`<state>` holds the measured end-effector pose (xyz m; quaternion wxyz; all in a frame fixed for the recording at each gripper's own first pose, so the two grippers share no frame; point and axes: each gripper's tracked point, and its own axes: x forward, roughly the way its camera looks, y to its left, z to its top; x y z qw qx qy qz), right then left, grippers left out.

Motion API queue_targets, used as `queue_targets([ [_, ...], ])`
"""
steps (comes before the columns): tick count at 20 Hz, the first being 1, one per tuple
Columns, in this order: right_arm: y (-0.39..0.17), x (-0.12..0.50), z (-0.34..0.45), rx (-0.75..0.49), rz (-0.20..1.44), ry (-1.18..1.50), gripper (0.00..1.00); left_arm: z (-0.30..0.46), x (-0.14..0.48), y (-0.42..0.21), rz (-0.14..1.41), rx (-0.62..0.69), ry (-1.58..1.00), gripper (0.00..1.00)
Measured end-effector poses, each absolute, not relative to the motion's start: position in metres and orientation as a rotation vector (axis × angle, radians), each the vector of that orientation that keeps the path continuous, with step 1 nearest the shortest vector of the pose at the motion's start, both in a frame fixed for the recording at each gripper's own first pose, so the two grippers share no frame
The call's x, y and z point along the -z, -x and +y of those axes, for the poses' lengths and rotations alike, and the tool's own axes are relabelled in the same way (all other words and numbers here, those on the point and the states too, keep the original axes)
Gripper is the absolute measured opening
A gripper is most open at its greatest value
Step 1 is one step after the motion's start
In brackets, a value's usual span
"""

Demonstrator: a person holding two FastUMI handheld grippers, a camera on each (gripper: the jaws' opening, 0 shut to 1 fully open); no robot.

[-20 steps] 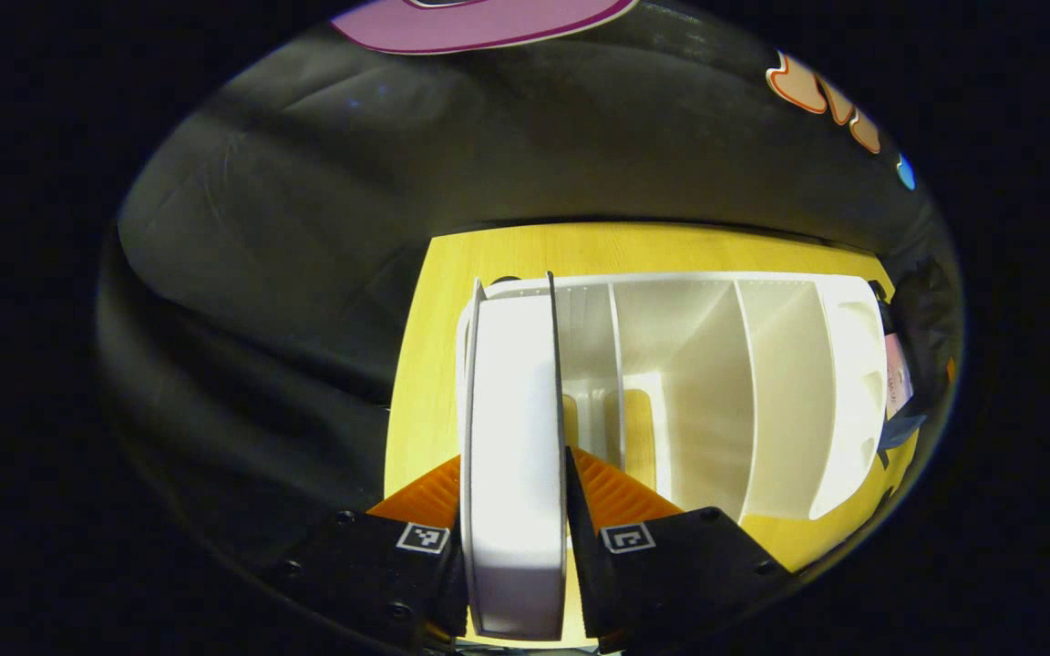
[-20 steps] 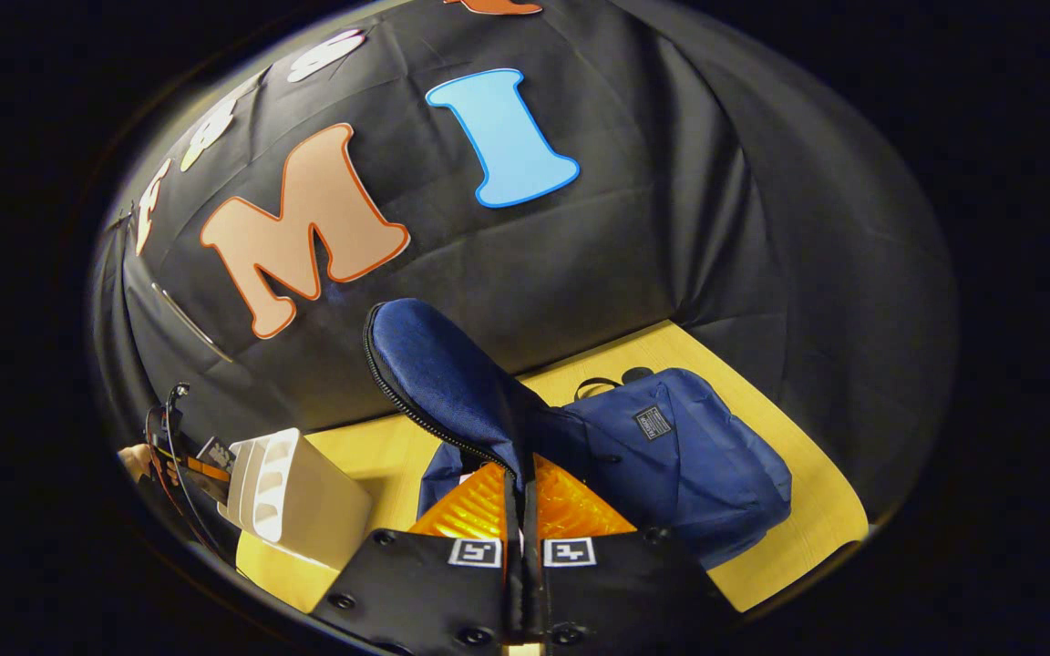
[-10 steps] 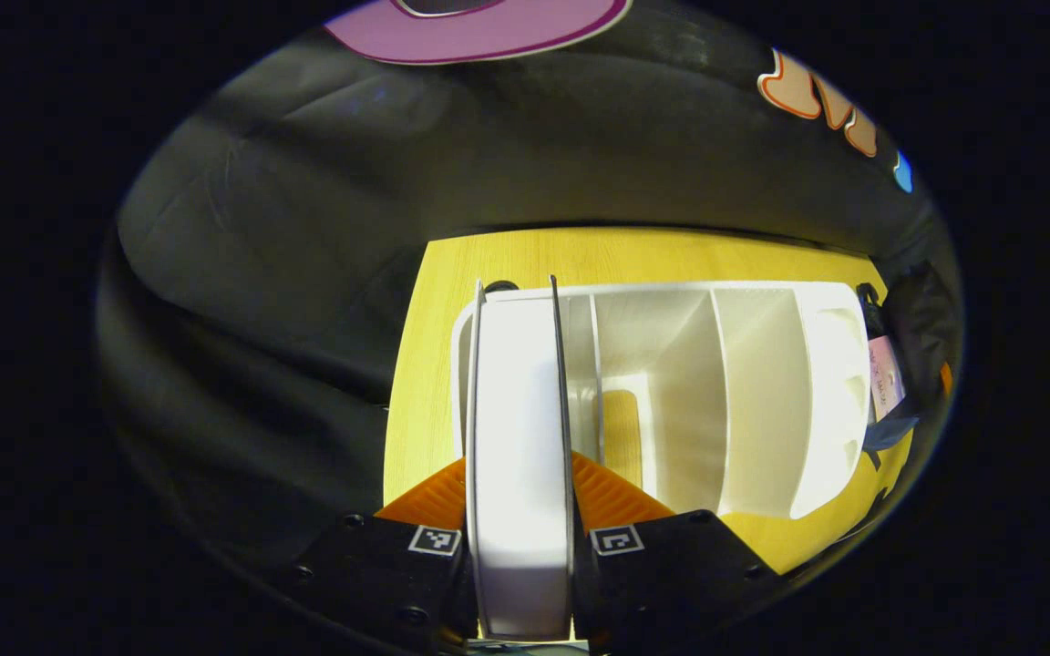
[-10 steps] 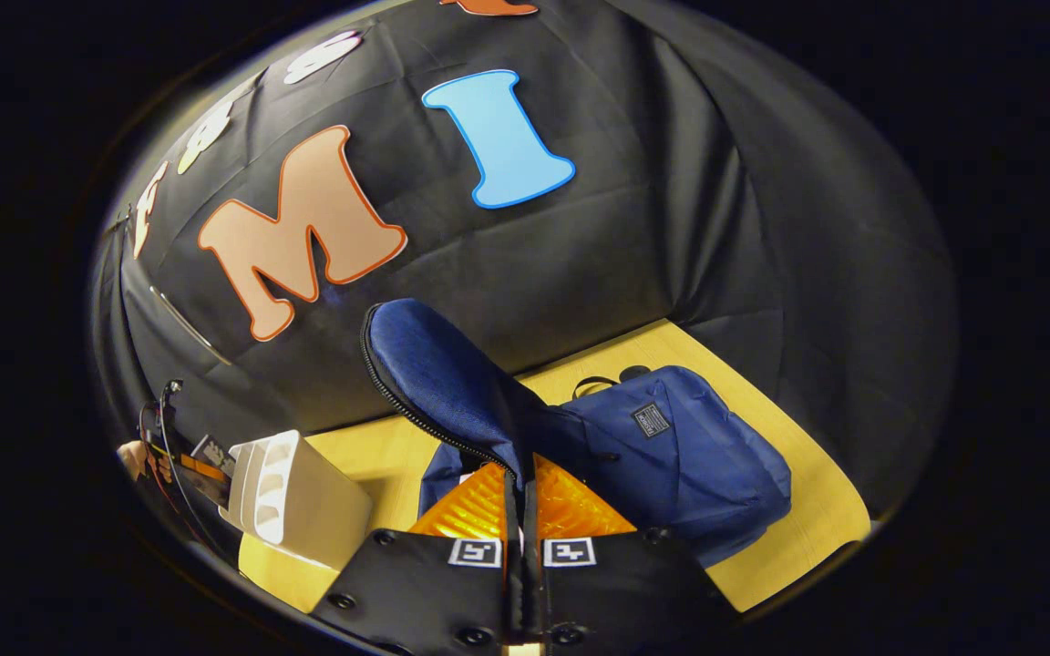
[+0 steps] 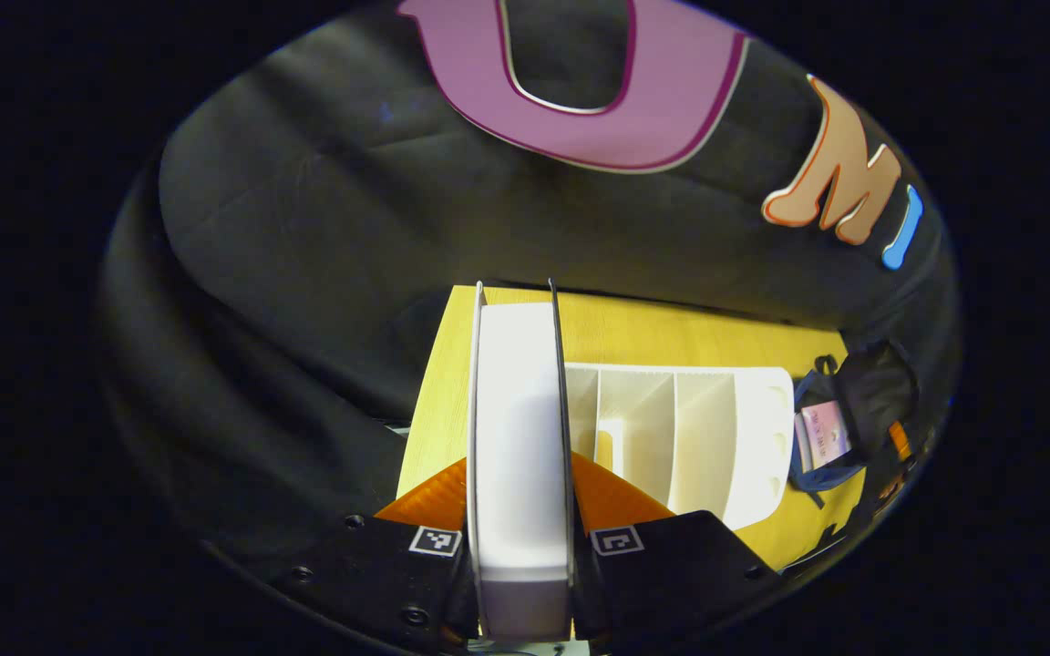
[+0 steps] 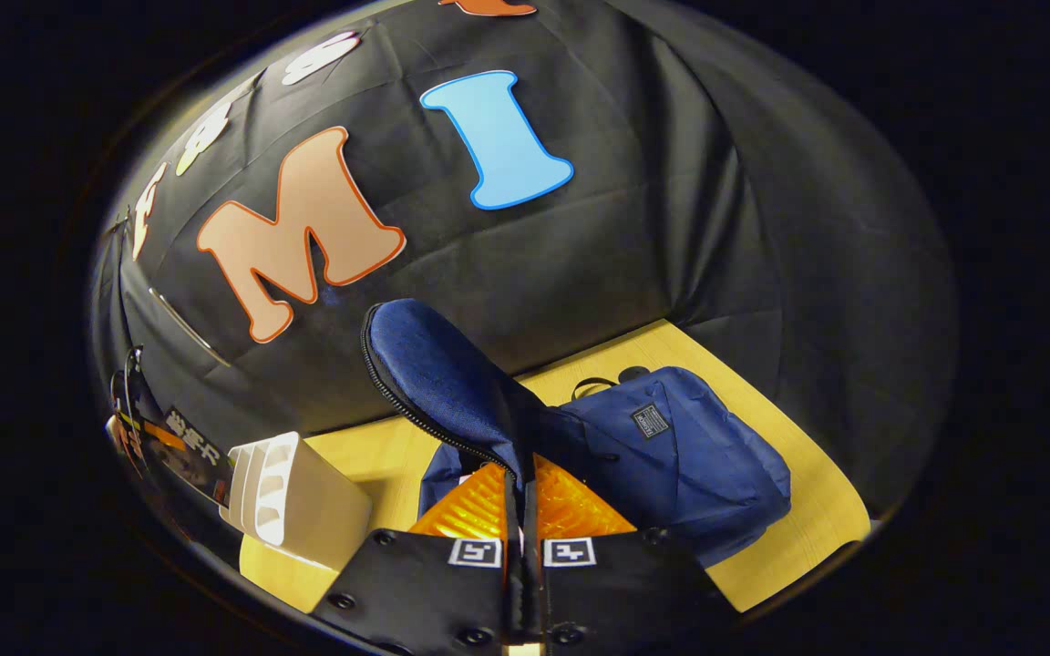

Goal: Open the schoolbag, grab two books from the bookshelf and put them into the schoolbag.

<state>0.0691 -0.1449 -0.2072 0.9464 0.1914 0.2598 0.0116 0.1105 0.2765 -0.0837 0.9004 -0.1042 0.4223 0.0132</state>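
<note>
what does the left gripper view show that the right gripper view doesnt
Left gripper view: the left hand-held gripper shut on a white-edged book, seen edge-on, lifted in front of the rack's empty slots.

Right gripper view: the right hand-held gripper pinching the raised flap of the blue fabric schoolbag, holding it open.

Both: the white plastic divided bookshelf and the yellow wooden table.

Yellow wooden table (image 5: 671,333) ahead of the fingers, creased black cloth wall (image 6: 671,228) behind; warm, seemingly overhead light.
</note>
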Motion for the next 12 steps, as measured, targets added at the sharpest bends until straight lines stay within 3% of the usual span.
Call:
queue_targets([
  [12,-0.070,0.206,-0.148,-0.023,0.539,-0.389,0.03,0.266,0.029,-0.116,0.714,0.083,0.709,0.36],
])
